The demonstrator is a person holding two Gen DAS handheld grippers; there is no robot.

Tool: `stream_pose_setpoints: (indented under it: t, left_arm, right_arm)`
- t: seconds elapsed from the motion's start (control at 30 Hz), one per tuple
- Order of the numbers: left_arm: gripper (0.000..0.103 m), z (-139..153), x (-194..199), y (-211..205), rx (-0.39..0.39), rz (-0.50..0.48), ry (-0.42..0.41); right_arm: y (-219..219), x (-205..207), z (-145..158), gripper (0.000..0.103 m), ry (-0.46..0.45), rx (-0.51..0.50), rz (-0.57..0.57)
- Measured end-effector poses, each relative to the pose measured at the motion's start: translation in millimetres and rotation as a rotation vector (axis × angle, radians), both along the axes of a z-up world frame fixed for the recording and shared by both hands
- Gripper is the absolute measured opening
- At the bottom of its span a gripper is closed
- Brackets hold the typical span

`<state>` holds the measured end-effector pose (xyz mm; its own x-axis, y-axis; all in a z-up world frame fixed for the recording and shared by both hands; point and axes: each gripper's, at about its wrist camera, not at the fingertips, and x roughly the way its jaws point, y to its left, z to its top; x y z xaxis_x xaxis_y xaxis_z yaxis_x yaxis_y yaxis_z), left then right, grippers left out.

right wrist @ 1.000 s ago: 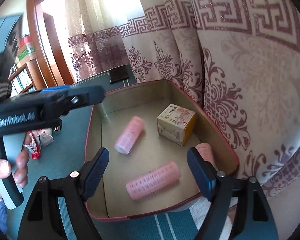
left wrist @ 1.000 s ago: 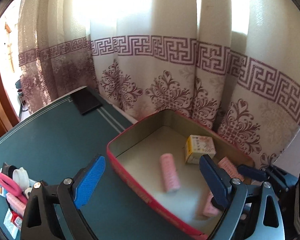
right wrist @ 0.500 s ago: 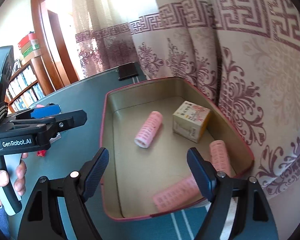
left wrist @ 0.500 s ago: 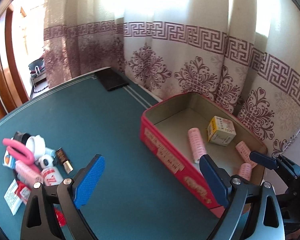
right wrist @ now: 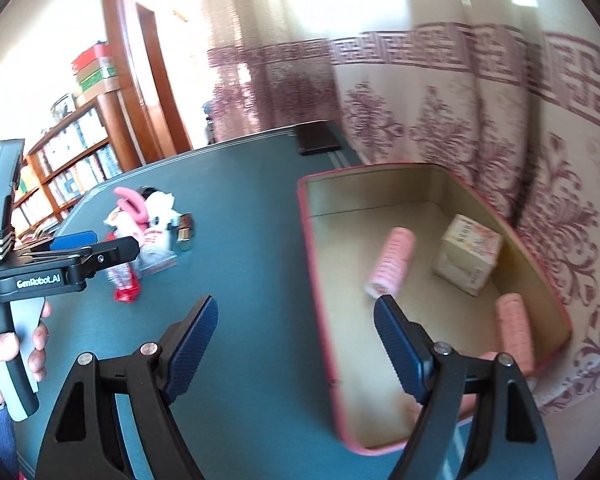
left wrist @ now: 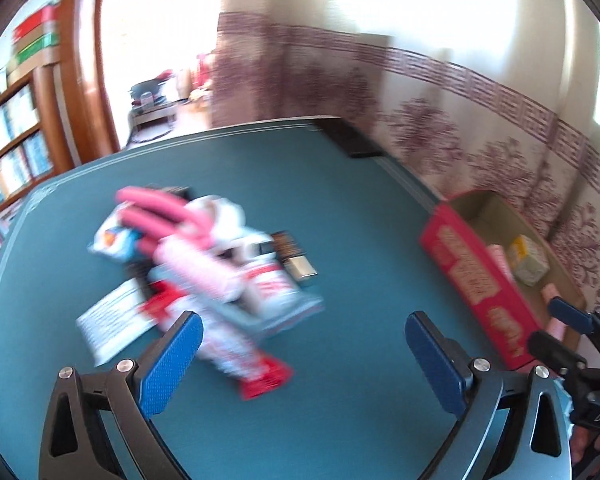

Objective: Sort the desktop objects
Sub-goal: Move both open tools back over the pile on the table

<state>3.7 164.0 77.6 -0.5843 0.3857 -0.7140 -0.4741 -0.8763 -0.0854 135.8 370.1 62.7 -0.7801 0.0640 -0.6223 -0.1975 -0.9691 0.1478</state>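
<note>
On the left of the teal worktop (left wrist: 340, 240) lies the unsorted pile (left wrist: 204, 272): pink-handled scissors (left wrist: 160, 208), a pink roller, packets and a small gold-capped thing, all blurred in the left wrist view. A second ago the left hand-held gripper (left wrist: 300, 364) looked down into the red box (right wrist: 320, 280); now it has swung away and faces the pile, its jaws opening wide with nothing between them. That reads as a drop-off done and the next pick beginning. The right hand-held gripper (right wrist: 296, 344) has also shifted leftward, jaws spread and empty, straddling the box's near wall.

To the right, the box holds 3 pink rollers (right wrist: 392, 264) and a small carton (right wrist: 468, 256), lying apart on its floor. A dark flat object (right wrist: 316, 142) sits at the worktop's far edge, beside the patterned curtain (right wrist: 480, 128). The heap is tangled, so overlapping packets may hinder a clean single grasp.
</note>
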Motion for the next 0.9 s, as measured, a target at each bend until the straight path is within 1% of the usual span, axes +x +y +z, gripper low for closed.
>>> stream_pose_setpoints:
  t: [0.27, 0.4, 0.53, 0.67, 0.8, 0.9]
  left_arm:
    - [0.102, -16.8, -28.0, -90.5, -0.013, 0.190, -0.031]
    - [0.102, -26.4, -41.9, -118.6, -0.036, 0.231, -0.035]
    - [0.102, -35.0, -54.5, -129.1, -0.093, 0.202, -0.028]
    - [0.102, -44.8, -67.6, -130.1, -0.155, 0.158, -0.025]
    - [0.102, -54.4, -79.6, -128.5, -0.164, 0.120, -0.042]
    - [0.102, -60.5, -84.8, -125.0, -0.174, 0.073, -0.045]
  right_arm:
    - [-50.2, -26.5, -3.6, 0.083, -0.022, 0.012, 0.125]
    - [-73.3, -38.3, -8.3, 0.083, -0.043, 0.017, 0.174]
    - [-91.7, -47.5, -12.6, 0.083, -0.065, 0.029, 0.214]
    - [-104.7, -54.4, -17.1, 0.083, -0.085, 0.039, 0.241]
    - [-115.5, -60.3, -21.5, 0.083, -0.106, 0.046, 0.256]
    - [-121.4, -63.4, -24.5, 0.083, -0.117, 0.052, 0.267]
